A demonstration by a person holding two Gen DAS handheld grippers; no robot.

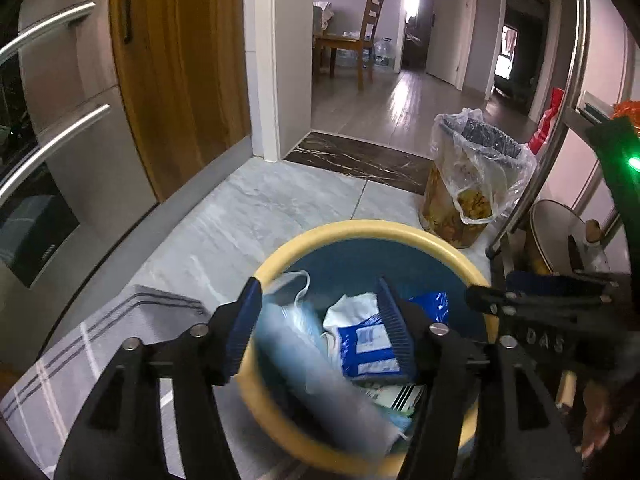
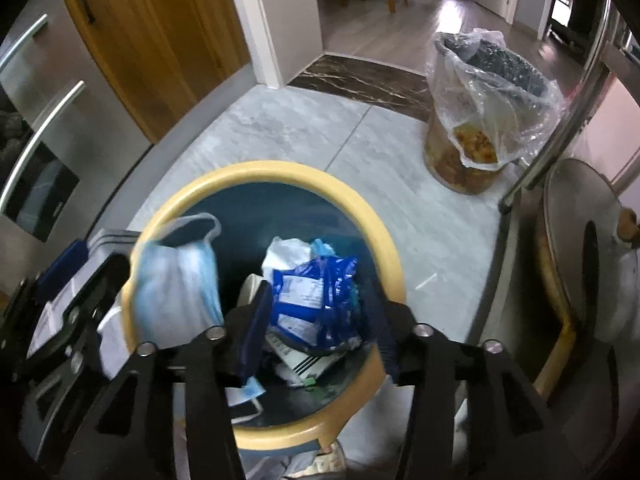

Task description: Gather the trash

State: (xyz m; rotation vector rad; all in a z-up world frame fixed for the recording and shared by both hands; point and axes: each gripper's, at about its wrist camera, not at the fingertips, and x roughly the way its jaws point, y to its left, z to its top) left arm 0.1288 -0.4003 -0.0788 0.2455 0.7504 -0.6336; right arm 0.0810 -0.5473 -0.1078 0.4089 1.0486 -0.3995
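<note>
Left gripper [image 1: 320,320]: jaws spread apart, gripping nothing; a blurred pale blue disposable face mask [image 1: 320,360] hangs between them, over the bin mouth.
Right gripper [image 2: 320,316]: jaws apart around a crumpled blue and white plastic wrapper [image 2: 312,300]; contact with the pads cannot be told.
Receptacle: round blue bin with yellow rim [image 1: 360,228], directly below both grippers, already holding white paper and packets.
Mask axis: roughly along the left fingers, straps at the far end.
Nearer arm: left, judged.
Surface: grey stone-look floor tiles [image 1: 248,208]; checked grey mat [image 1: 80,352] beside the bin.
Room: kitchen; clear-bagged waste can [image 1: 472,184] well apart, wooden door [image 1: 180,60], steel drawers.
</note>
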